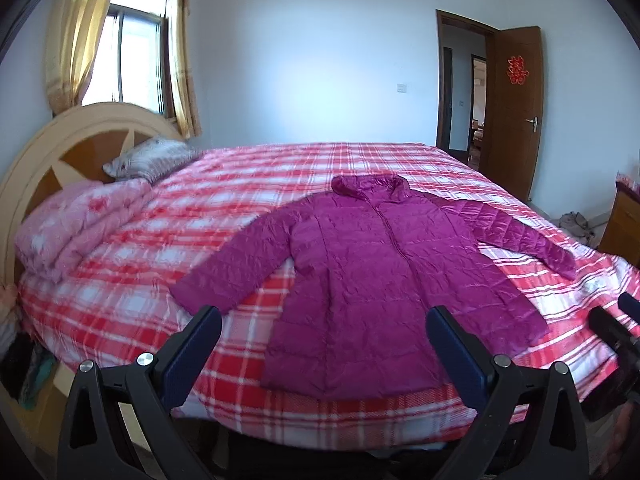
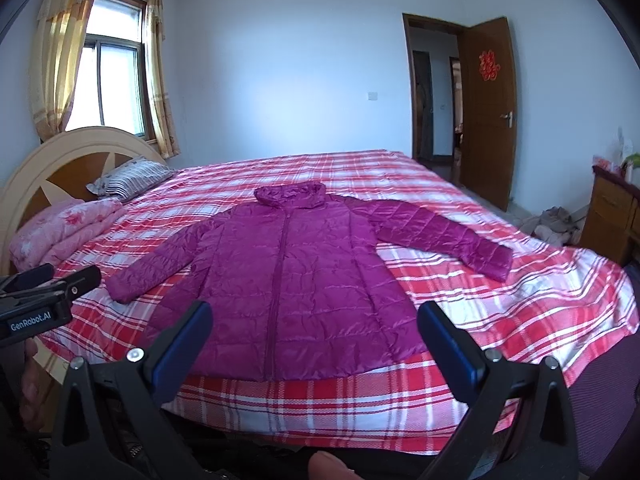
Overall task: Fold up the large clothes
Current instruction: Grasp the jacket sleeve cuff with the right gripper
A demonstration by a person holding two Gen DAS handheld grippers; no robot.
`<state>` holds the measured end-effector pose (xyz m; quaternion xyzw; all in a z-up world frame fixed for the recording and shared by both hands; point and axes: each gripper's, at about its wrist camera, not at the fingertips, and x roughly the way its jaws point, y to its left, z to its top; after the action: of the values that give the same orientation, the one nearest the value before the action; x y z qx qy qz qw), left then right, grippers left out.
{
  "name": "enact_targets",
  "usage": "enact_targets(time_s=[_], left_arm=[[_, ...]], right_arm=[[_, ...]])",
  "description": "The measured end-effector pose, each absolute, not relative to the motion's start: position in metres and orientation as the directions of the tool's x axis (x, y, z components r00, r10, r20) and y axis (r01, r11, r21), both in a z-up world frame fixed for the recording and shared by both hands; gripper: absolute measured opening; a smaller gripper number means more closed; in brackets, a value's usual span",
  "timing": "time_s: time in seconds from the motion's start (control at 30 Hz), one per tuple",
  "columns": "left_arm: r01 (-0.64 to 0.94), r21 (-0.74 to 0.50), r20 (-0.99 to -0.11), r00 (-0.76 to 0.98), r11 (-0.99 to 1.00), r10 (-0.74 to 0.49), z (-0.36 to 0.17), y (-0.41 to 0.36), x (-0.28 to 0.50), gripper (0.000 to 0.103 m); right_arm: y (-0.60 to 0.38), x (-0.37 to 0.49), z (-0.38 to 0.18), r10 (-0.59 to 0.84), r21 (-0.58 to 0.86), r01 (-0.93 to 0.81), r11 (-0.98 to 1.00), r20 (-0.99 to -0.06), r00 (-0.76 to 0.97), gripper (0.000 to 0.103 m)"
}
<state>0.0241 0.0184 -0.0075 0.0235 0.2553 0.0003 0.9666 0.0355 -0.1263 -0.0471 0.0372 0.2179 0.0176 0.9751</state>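
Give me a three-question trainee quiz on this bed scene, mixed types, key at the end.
1. True or false: the purple jacket lies spread flat on the plaid bedspread, sleeves out.
2. The left gripper and right gripper are: A) both open, B) both shut, C) one holding a sleeve.
3. Fill in: the striped pillow lies near the ____.

Key: 1 true; 2 A; 3 headboard.
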Motion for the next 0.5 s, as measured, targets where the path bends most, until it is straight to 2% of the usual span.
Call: enact_targets(time_s=[0.17, 0.37, 0.5], left_arm=[[-0.007, 0.164, -0.436, 0.896, 0.986, 0.079, -0.019, 0.028, 0.064, 0.102], [-0.014, 0.158, -0.505, 0.858, 0.987, 0.093, -0.051, 0.045, 0.142, 0.102], [-0.008, 0.17, -0.539, 0.837, 0.985, 0.099, -0.079, 0.044, 0.195, 0.102]], right_arm=[[-0.164, 0.064, -0.062, 0.071, 0.156, 0.0, 0.988, -0.451, 0.89, 0.103], [-0.256, 0.116, -0.087, -0.035, 0.251, 0.19, 0.949, -0.514, 0.857, 0.103], [-0.329, 0.154, -0.106, -0.108, 0.301, 0.338, 0.892, -0.583, 0.805, 0.095]])
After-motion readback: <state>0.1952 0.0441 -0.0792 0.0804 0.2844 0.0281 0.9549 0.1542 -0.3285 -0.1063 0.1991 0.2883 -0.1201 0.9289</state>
